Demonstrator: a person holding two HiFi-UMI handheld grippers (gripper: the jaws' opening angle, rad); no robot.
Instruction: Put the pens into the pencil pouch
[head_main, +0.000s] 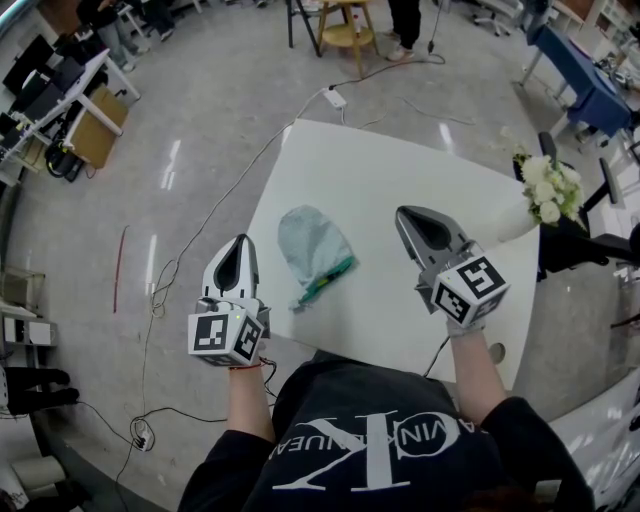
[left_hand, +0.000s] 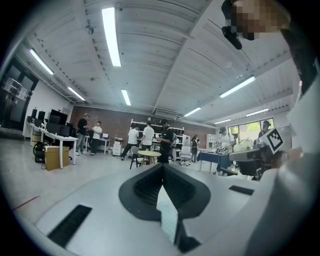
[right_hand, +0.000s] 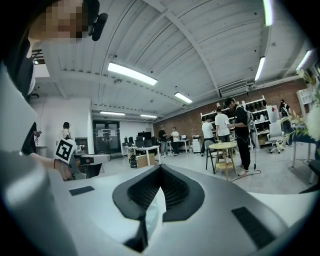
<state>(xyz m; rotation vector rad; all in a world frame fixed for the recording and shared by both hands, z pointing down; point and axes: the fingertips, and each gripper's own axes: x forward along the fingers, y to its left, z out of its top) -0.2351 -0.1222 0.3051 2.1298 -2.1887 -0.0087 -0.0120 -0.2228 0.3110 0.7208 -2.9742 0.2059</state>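
Note:
A pale grey-green pencil pouch (head_main: 310, 245) lies on the white table (head_main: 400, 170). Green pen ends (head_main: 330, 283) poke out of its near edge. My left gripper (head_main: 241, 243) hovers just left of the pouch, over the table's left edge, with its jaws shut and nothing between them. To the right of the pouch my right gripper (head_main: 408, 215) is also shut and empty. The left gripper view shows the shut left gripper (left_hand: 162, 165) pointing level across the room. The right gripper view shows the shut right gripper (right_hand: 160, 166) pointing the same way. Neither gripper view shows the pouch.
A bunch of white flowers (head_main: 548, 190) lies at the table's right edge. A power strip (head_main: 335, 97) and cables lie on the floor beyond the table. A wooden stool (head_main: 347, 30) stands farther off, and several people (left_hand: 147, 140) stand at desks in the background.

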